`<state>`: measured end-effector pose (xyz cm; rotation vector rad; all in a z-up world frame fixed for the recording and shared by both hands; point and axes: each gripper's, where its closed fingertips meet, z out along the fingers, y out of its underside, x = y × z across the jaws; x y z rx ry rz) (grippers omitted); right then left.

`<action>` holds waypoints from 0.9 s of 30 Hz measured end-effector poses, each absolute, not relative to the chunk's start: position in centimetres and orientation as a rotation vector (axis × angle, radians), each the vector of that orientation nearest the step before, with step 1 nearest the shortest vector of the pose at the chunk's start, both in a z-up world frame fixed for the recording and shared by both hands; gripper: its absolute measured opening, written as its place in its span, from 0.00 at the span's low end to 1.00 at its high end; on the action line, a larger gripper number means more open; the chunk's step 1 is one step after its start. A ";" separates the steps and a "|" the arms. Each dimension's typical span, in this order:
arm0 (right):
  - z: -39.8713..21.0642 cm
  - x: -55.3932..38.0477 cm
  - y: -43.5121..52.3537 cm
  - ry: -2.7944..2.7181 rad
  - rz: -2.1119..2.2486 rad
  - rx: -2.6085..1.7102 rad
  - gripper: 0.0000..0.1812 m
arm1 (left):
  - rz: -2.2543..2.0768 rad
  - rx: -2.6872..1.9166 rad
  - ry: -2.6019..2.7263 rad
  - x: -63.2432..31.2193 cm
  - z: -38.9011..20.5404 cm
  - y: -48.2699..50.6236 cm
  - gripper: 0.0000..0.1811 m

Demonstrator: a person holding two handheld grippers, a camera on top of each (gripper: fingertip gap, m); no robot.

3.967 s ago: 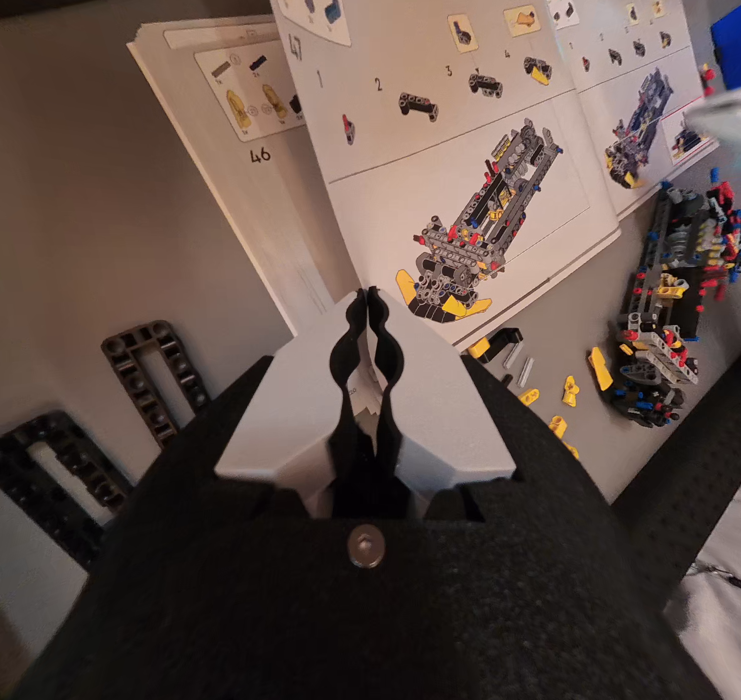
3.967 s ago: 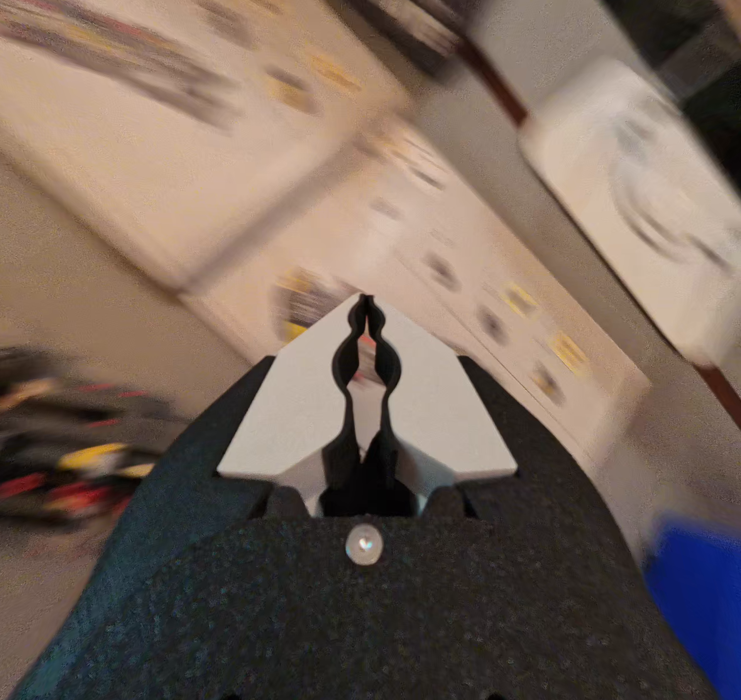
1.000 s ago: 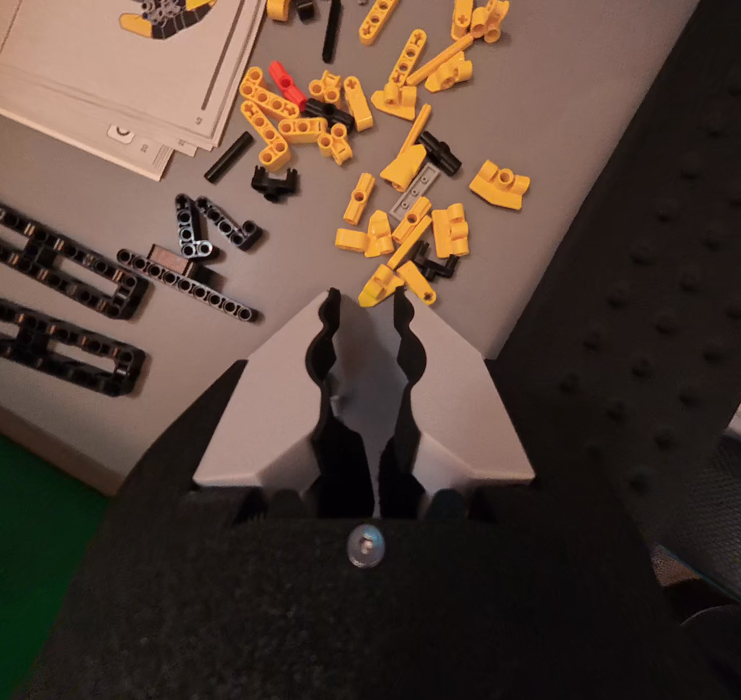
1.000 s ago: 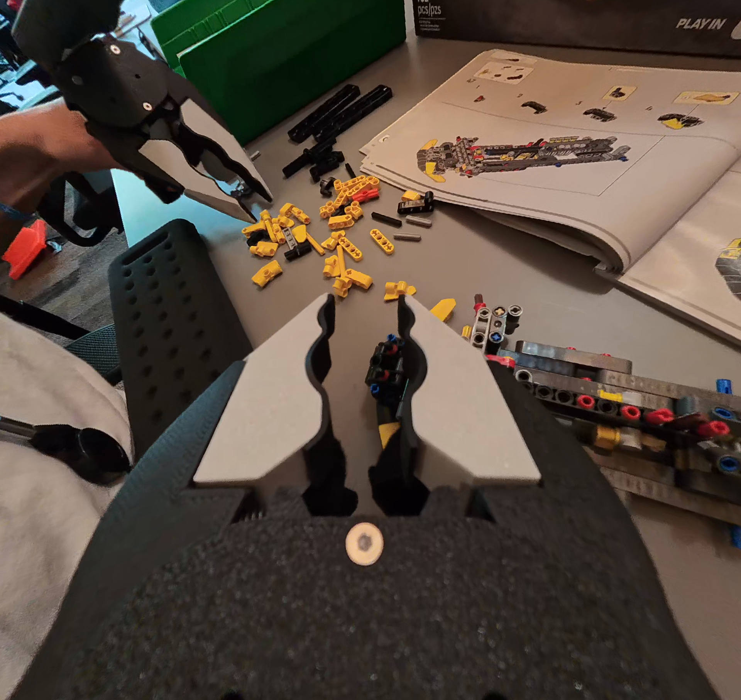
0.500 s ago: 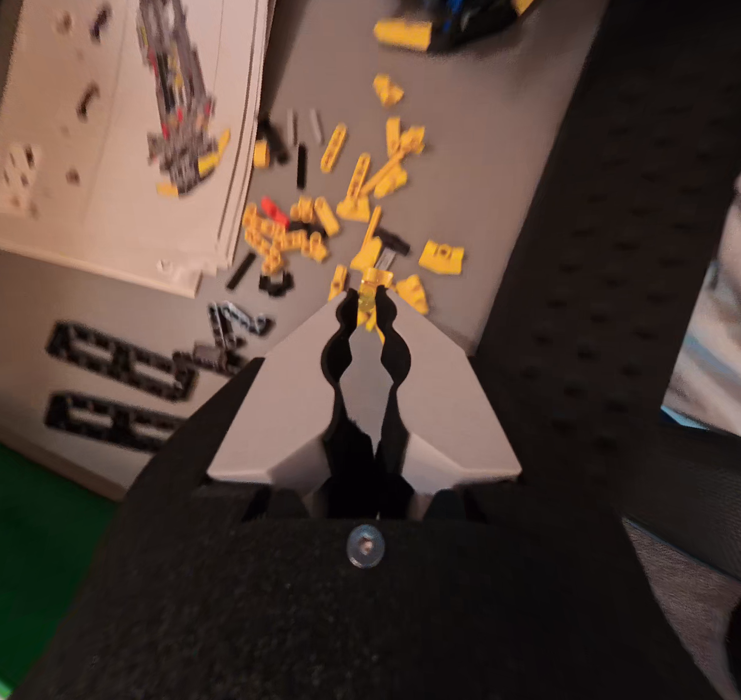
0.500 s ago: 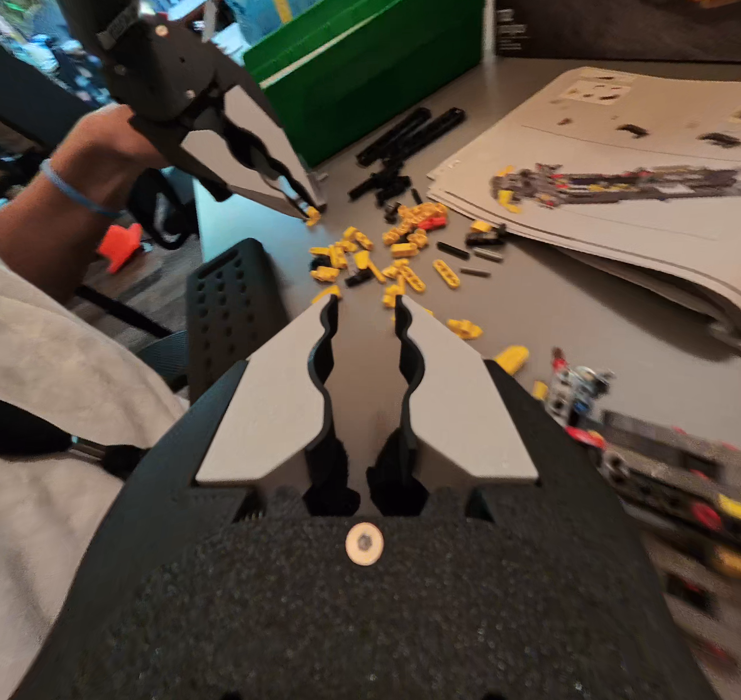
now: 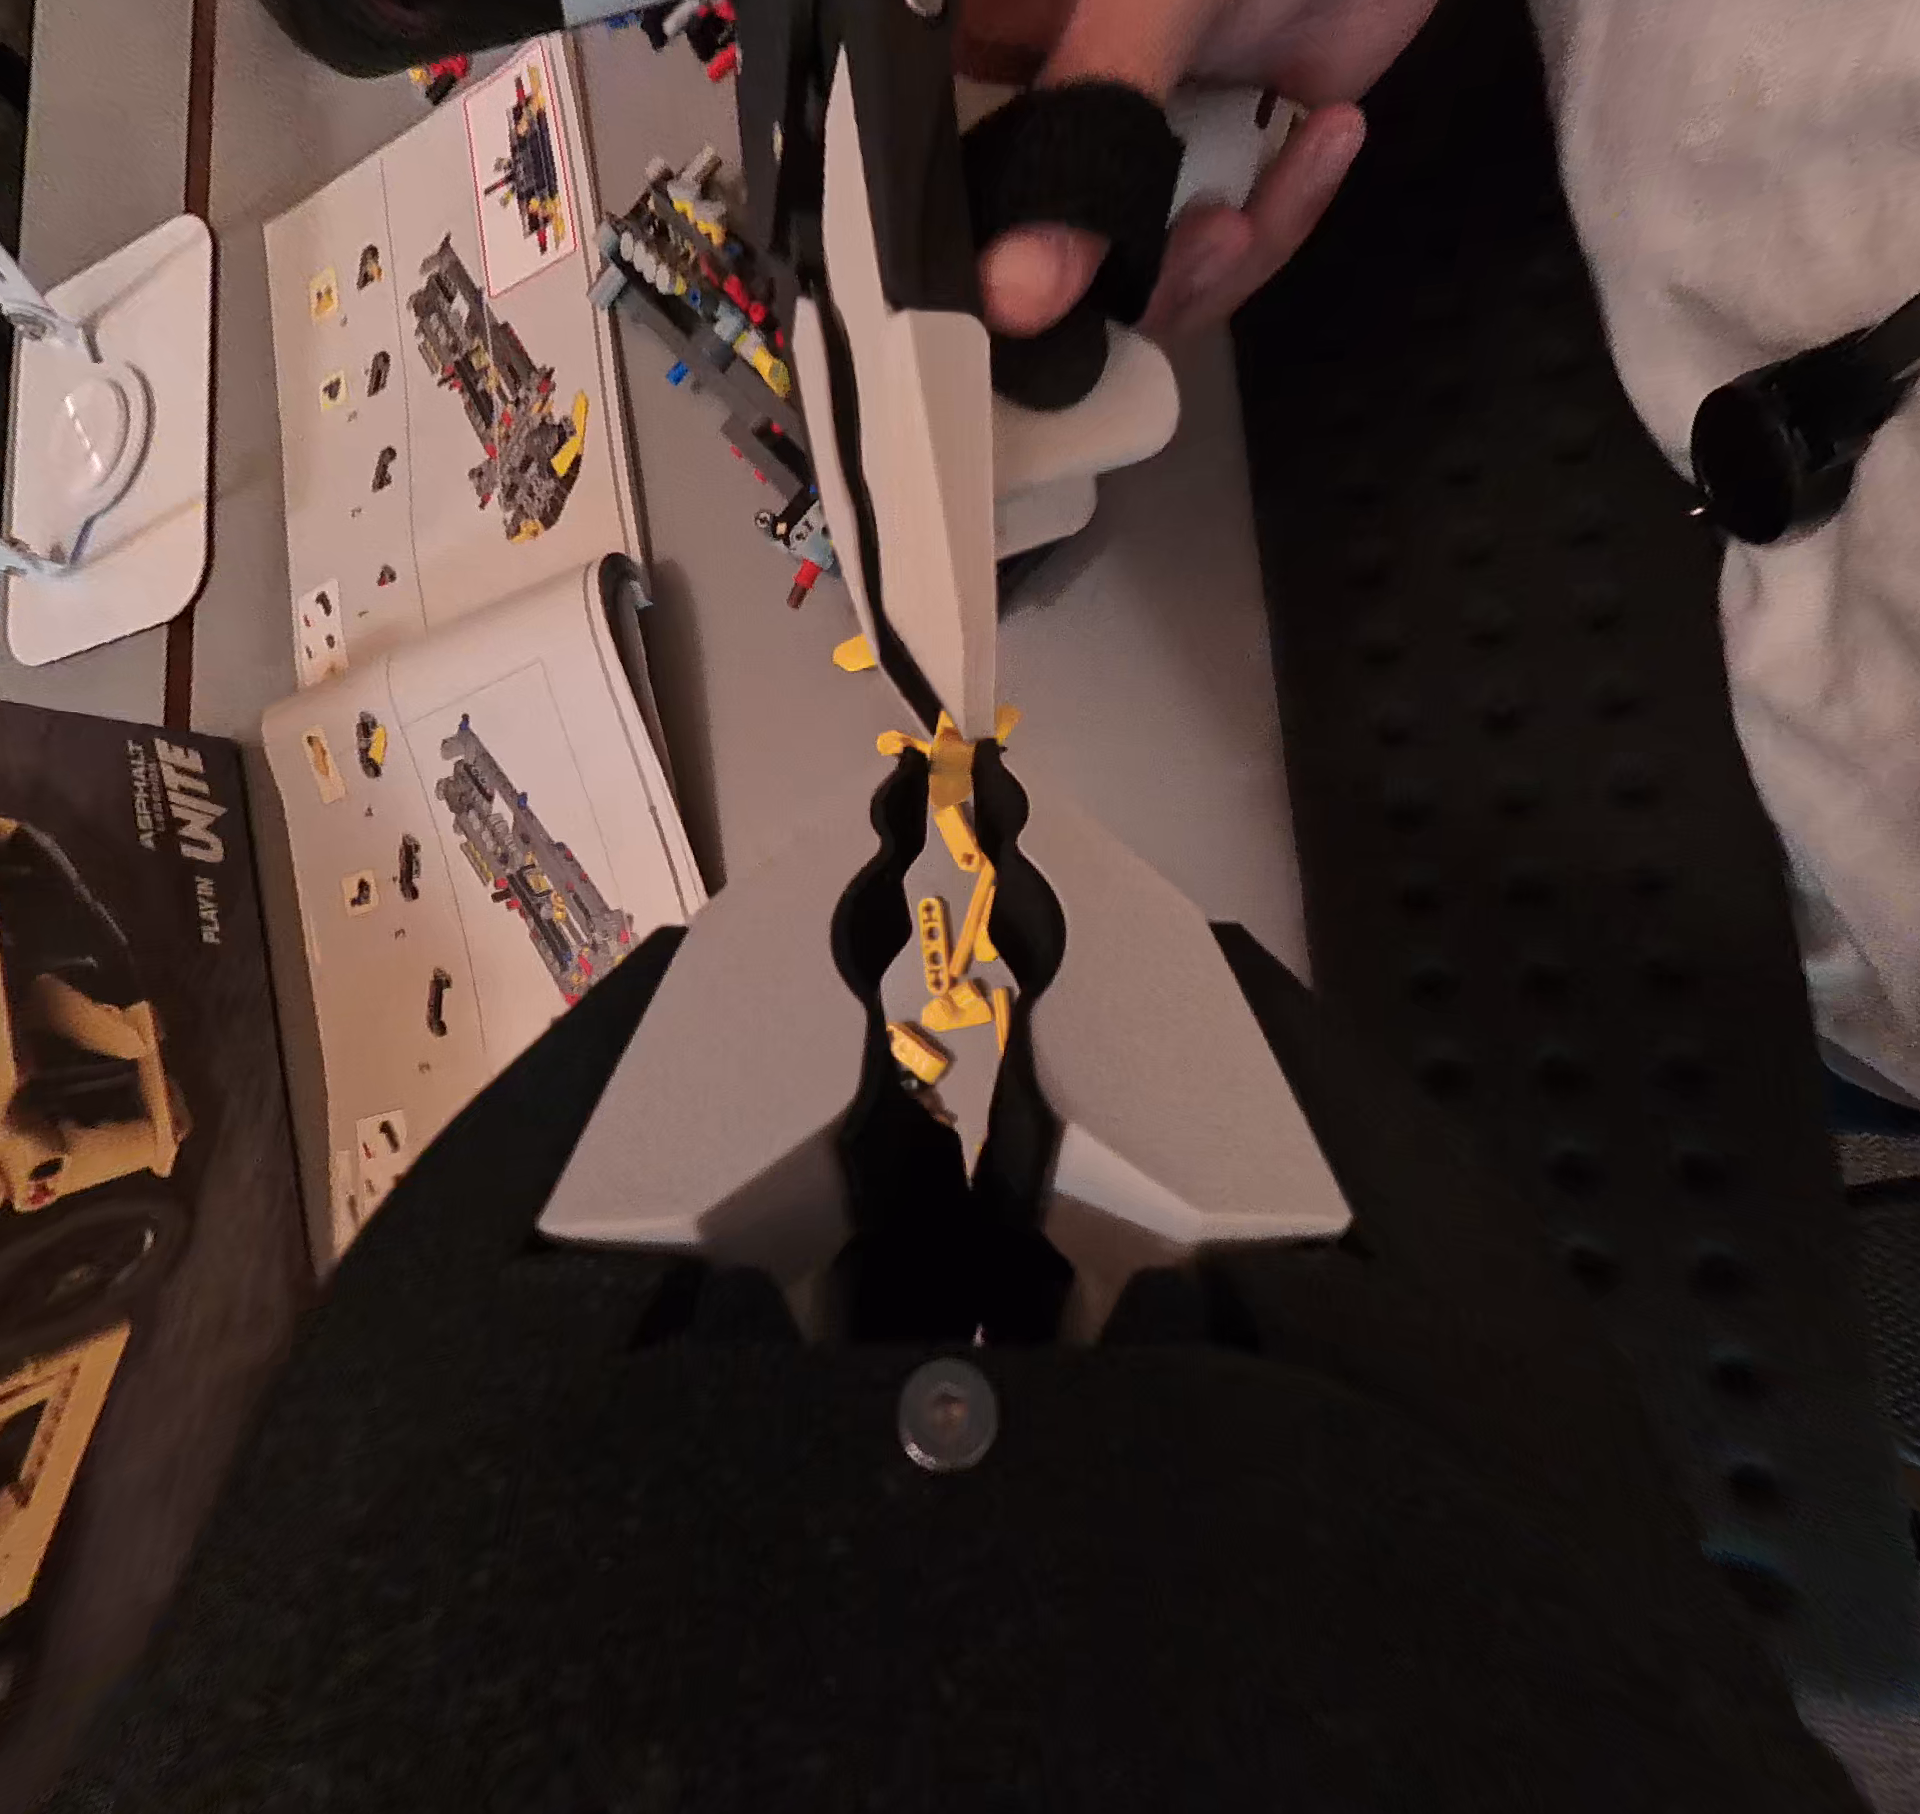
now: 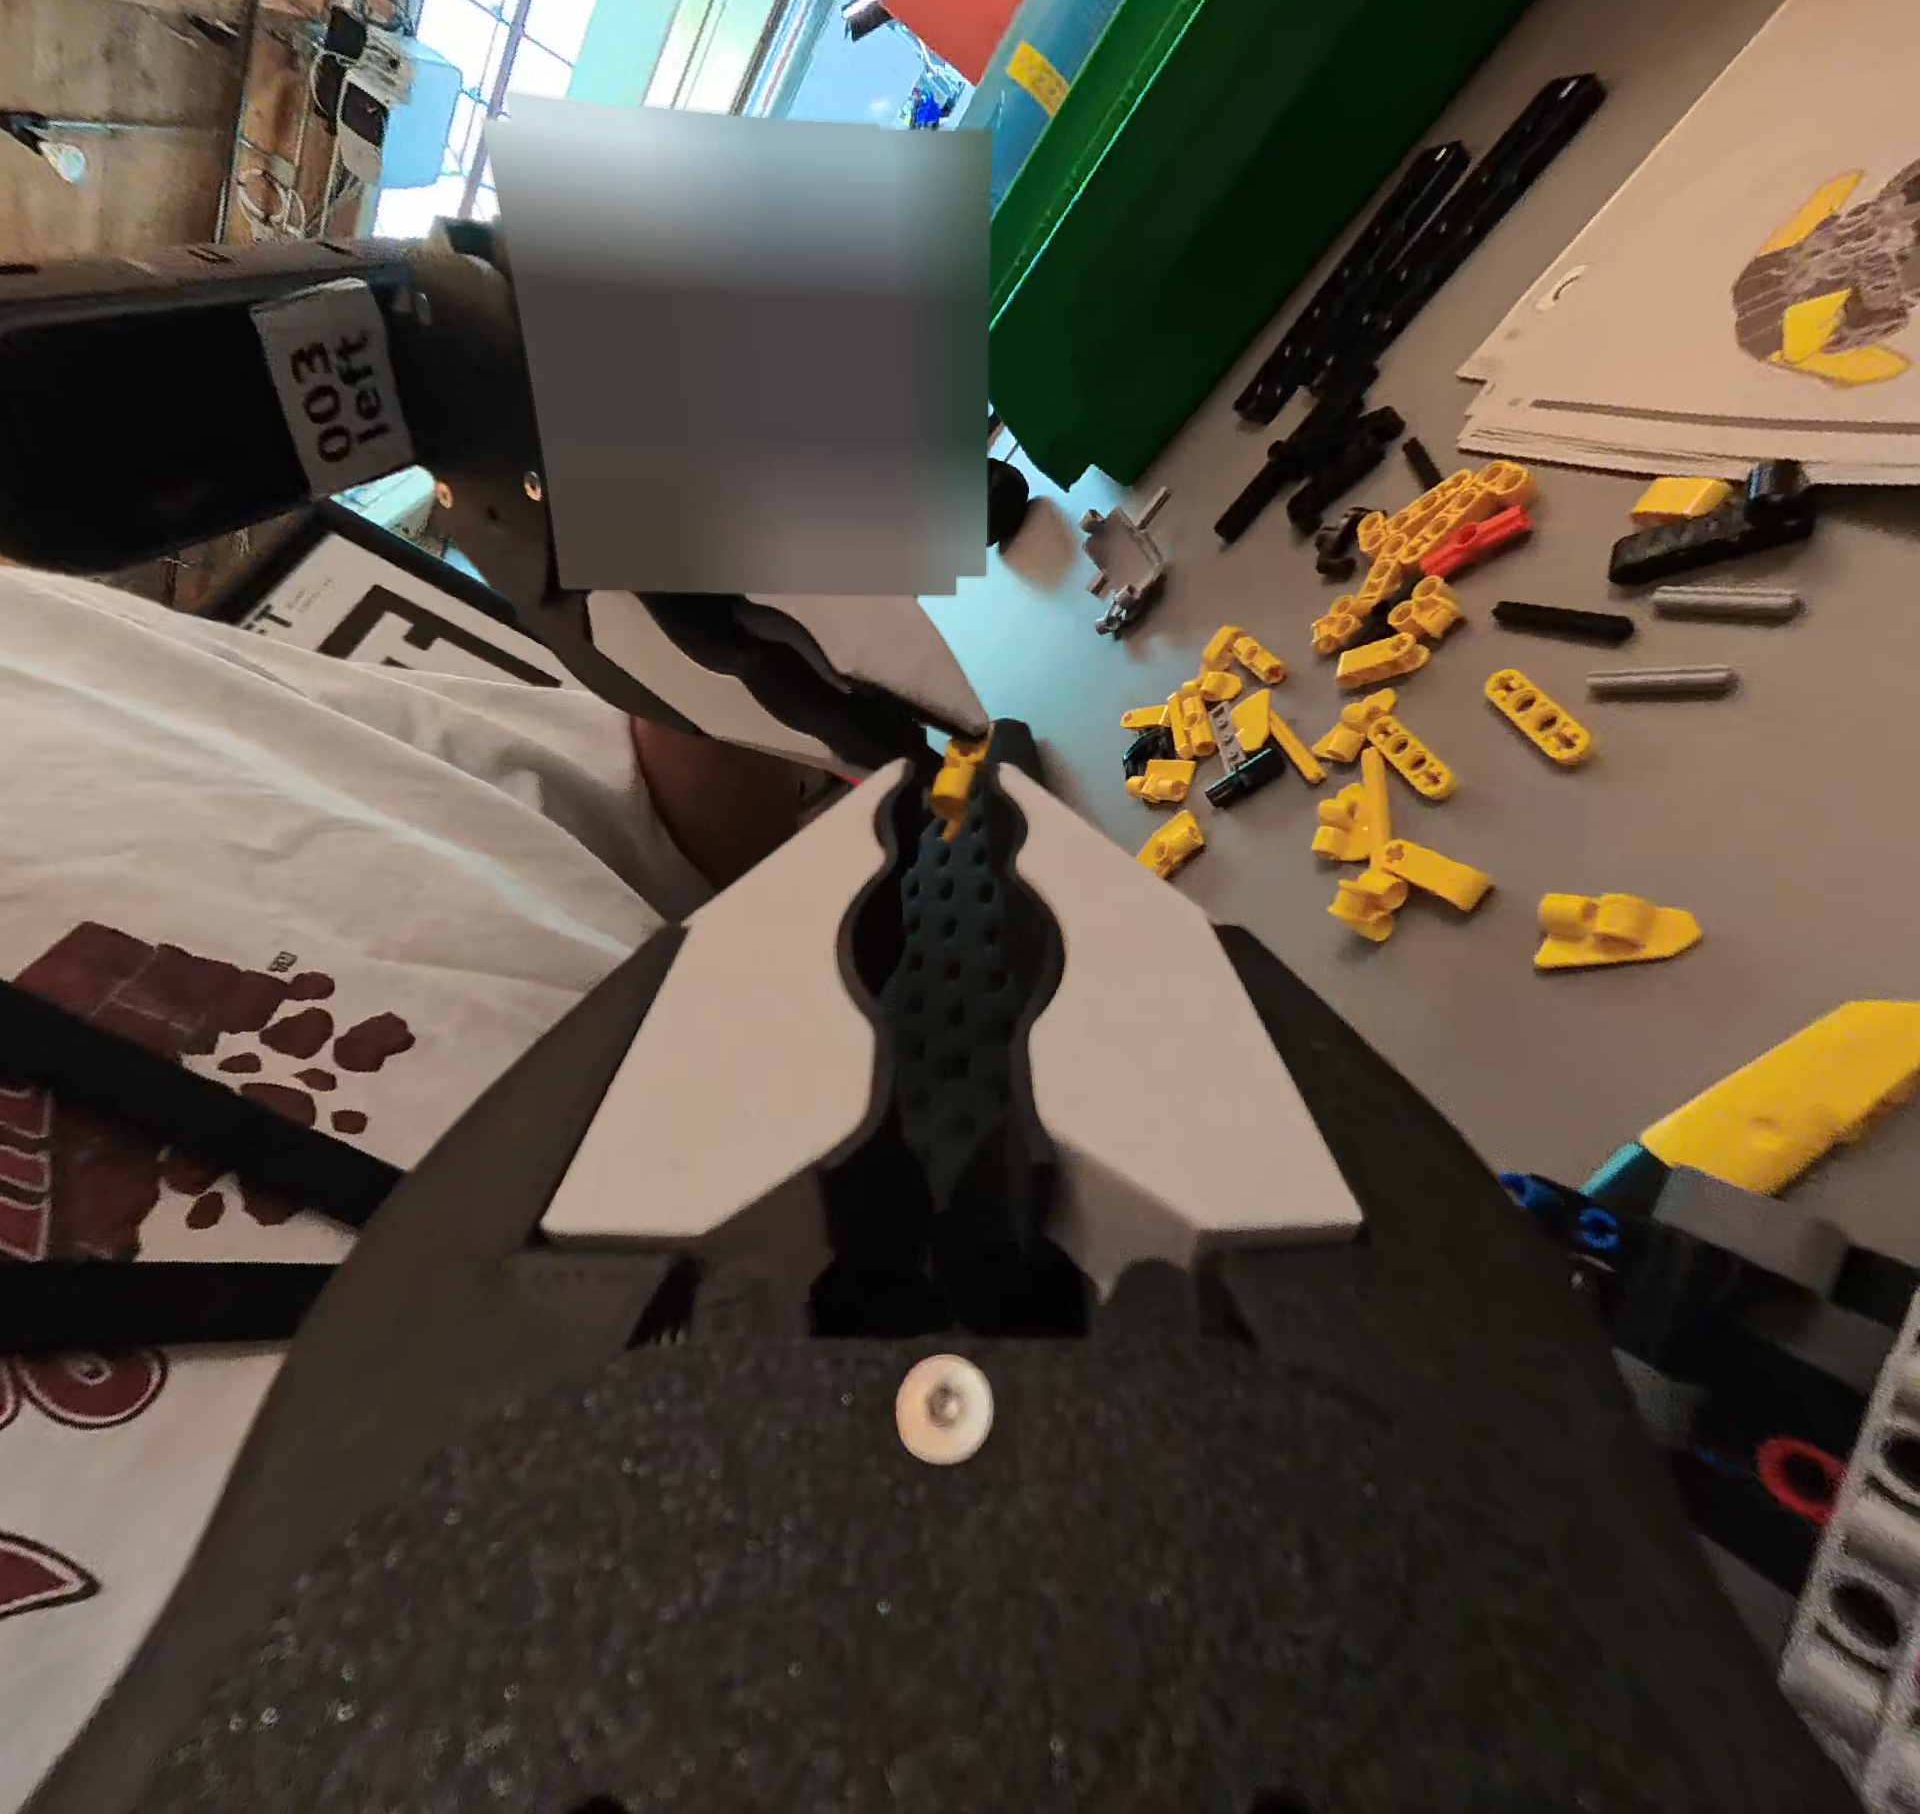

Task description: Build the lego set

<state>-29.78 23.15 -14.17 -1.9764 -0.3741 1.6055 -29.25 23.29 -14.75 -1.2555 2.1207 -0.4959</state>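
Observation:
A small yellow lego piece is held in the air between both grippers, tip to tip. My left gripper is shut on it from below in the left wrist view. My right gripper comes in from above and is also shut on it. In the right wrist view the yellow piece sits between my right gripper's tips, and the left gripper reaches in from the left. The partly built chassis lies on the grey table.
Several loose yellow pieces lie on the table, with black beams and a green bin behind. The open instruction booklet, the set's box and a white tray lie beyond. A black perforated chair arm borders the table. Only a small space, under 4 cm, lies between the two pairs of fingers.
My left gripper shut on a yellow piece from the pile and lifted it. My right gripper, open before, moved over to meet it and has shut on the same piece.

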 end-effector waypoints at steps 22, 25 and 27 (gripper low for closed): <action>-11.3 -22.6 27.0 0.046 1.573 -1.675 0.03 | -0.584 -1.981 1.119 -40.6 -14.9 33.0 0.12; -11.2 -22.6 27.1 0.060 1.582 -1.646 0.03 | -0.547 -2.003 1.031 -43.1 -14.3 33.2 0.12; -11.5 -22.6 27.3 0.066 1.578 -1.647 0.03 | -0.515 -1.997 1.005 -43.9 -14.2 33.1 0.13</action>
